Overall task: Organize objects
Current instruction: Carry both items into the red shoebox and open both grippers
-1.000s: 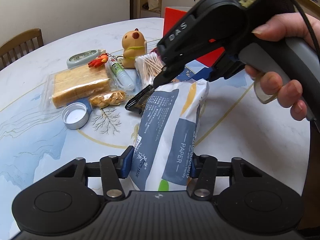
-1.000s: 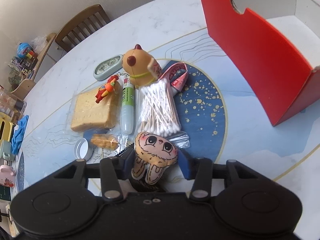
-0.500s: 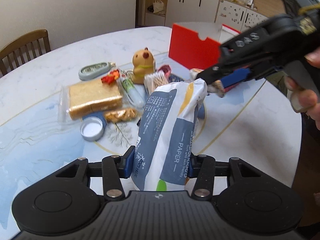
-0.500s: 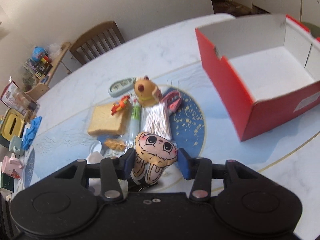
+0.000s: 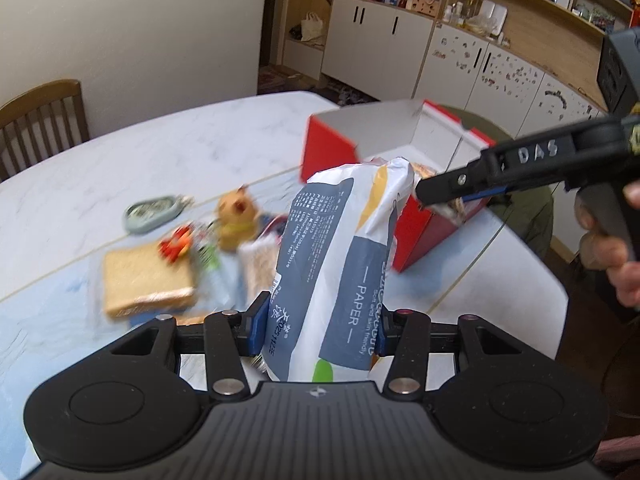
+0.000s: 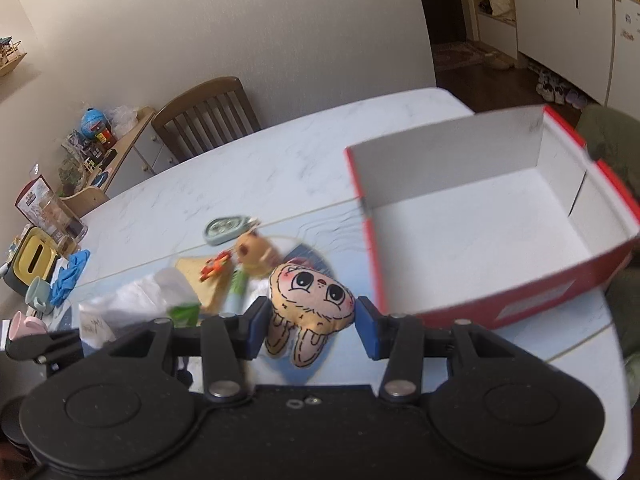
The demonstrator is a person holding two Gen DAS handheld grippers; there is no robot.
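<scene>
Left tongs (image 5: 320,328) clamp the tissue pack (image 5: 340,264); right tongs (image 6: 312,326) pinch the plush bunny (image 6: 310,296) (hanging loosely), which could slip short of the red box (image 6: 496,312).

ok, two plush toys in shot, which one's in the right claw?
The flat bunny-face plush, big eyes, between the right claw's pads. The brown bear-like plush sits on the table.
</scene>
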